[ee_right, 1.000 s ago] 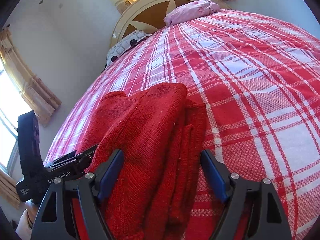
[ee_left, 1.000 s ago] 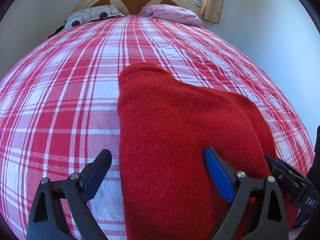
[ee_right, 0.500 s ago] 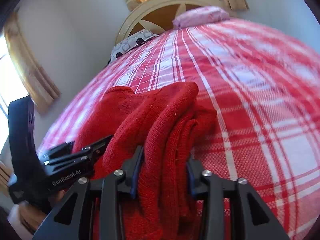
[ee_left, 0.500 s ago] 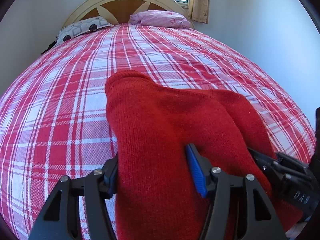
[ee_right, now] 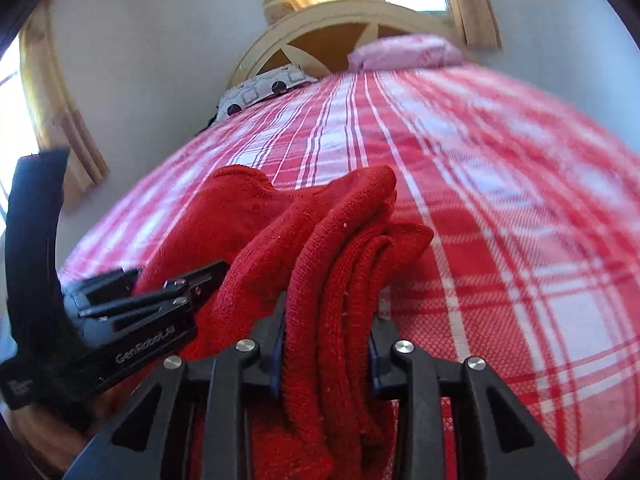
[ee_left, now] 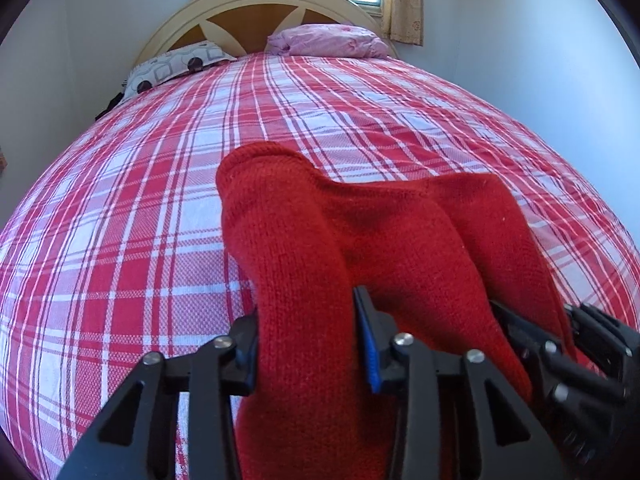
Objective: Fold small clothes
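Left wrist view: The red knitted garment [ee_left: 360, 248] lies bunched on the red-and-white plaid bedspread [ee_left: 140, 220], at the end of the bedspread far from the cream arched wooden headboard [ee_left: 260, 12]. The left gripper [ee_left: 308, 340] has its jaws closing, and both pads press on a raised fold of the garment's left portion; the fabric fills the gap between them. The right gripper [ee_left: 560, 352] appears to the right of the left gripper, at the garment's right edge. A grey patterned pillow [ee_left: 172, 68] and a pink pillow [ee_left: 332, 40] rest against the headboard. Yellow patterned curtains [ee_left: 404, 0] hang above the headboard.

Right wrist view: The right gripper [ee_right: 328, 344] has its jaws closing on several stacked layers of the red knitted garment [ee_right: 340, 240], and both pads bear on the bundle. The garment's far folds stand lifted above the plaid bedspread [ee_right: 500, 200]. The left gripper [ee_right: 192, 284] enters from the left of the garment, with its tips buried in the fabric. The far half of the bedspread is motion-blurred.
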`<state>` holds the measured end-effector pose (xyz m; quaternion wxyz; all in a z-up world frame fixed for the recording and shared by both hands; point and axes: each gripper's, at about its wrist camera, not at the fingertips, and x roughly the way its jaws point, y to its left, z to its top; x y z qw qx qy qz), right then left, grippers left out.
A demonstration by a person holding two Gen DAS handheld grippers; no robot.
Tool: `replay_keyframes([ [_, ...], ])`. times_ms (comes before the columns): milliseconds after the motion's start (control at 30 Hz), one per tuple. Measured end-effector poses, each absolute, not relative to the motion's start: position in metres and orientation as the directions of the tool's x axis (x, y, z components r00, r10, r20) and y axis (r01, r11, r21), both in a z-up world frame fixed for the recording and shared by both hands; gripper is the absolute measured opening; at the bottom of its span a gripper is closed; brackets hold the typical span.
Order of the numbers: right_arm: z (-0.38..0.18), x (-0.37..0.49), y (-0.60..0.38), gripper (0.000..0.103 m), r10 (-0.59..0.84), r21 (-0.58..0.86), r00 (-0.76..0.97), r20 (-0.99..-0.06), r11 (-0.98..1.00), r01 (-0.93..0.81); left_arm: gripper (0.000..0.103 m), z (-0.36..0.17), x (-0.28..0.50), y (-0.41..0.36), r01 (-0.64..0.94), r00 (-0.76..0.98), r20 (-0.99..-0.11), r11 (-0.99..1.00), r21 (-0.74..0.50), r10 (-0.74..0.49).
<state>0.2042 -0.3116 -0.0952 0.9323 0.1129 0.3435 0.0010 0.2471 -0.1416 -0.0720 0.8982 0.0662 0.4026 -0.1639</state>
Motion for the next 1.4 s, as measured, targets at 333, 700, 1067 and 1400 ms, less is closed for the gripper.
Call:
replay_keyframes([
  [333, -0.078, 0.185, -0.306, 0.029, 0.056, 0.215, 0.799, -0.598, 0.972, 0.093, 0.033, -0.049, 0.229, -0.137, 0.330, 0.661, -0.724, 0.943, 0.043, -0.198],
  [700, -0.068, 0.150, -0.279, 0.029, 0.057, 0.288, 0.831, -0.554, 0.949, 0.126, 0.033, -0.036, 0.201, -0.116, 0.323, 0.683, -0.709, 0.943, 0.078, -0.175],
  [1067, -0.068, 0.135, -0.248, 0.030, 0.123, 0.355, 0.823, -0.554, 0.930, 0.100, 0.033, -0.032, 0.181, -0.078, 0.278, 0.683, -0.716, 0.958, 0.075, -0.142],
  [1400, -0.061, 0.147, -0.199, 0.030, 0.187, 0.339, 0.811, -0.555, 0.941, 0.015, 0.033, -0.026, 0.181, -0.030, 0.194, 0.709, -0.701, 0.977, 0.087, -0.078],
])
